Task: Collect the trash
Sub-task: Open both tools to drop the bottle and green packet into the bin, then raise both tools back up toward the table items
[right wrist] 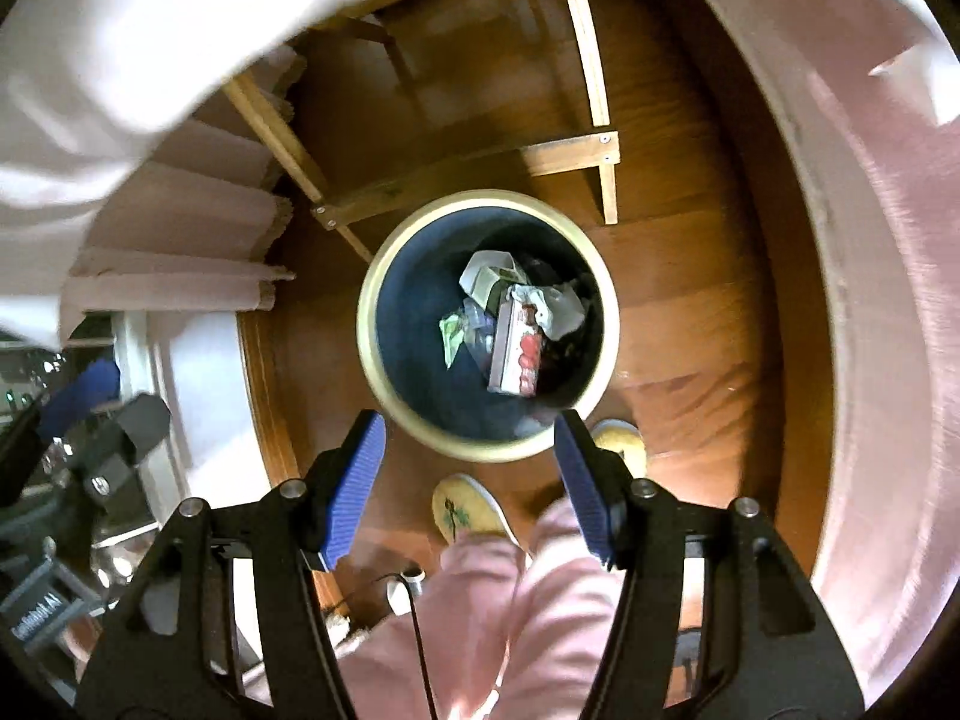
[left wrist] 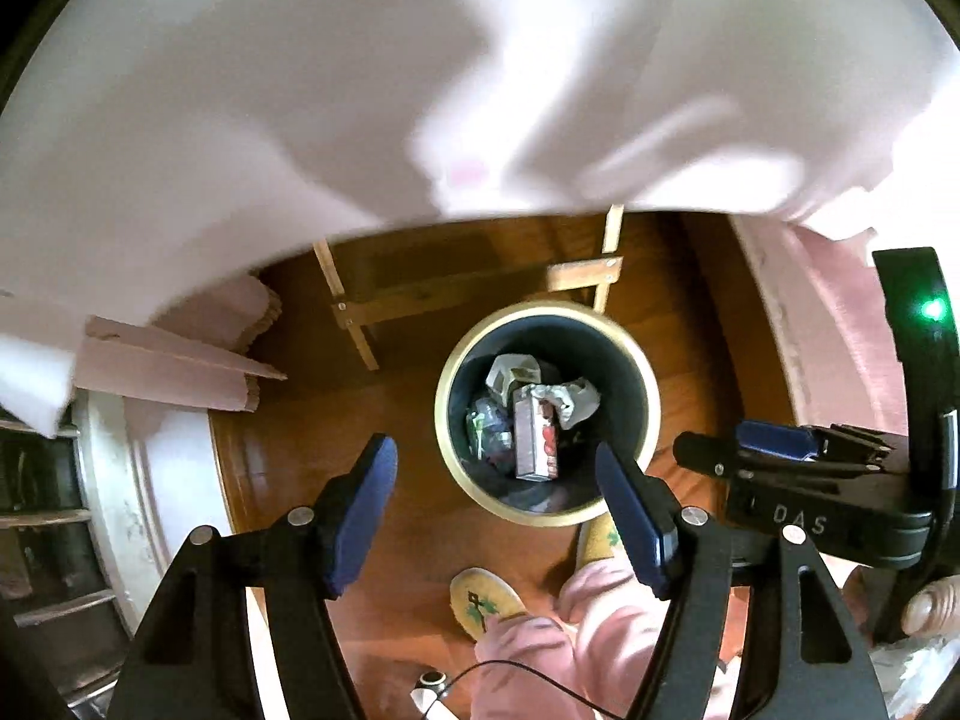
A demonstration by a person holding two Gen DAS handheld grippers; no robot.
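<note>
Left wrist view looks straight down: the left tool (left wrist: 497, 501) has its two blue-padded fingers spread wide apart with nothing between them. Nearest, two yellow slippers (left wrist: 480, 600) and pink trouser legs (left wrist: 540, 648) stand on the wooden floor (left wrist: 336, 420). The right tool (left wrist: 780, 450) enters from the right in this view; in its own view the right tool (right wrist: 471, 474) also stands apart and empty. Just beyond the fingertips sits one round bin (left wrist: 447, 420) with a pale rim and dark inside. It holds the trash: one carton (left wrist: 534, 438) with red print, crumpled white paper (left wrist: 570, 396) and some wrappers too jumbled to count. Farther off, two wooden legs (left wrist: 345, 312) joined by a crossbar pass under a counter draped in one white cloth (left wrist: 300, 90).
</note>
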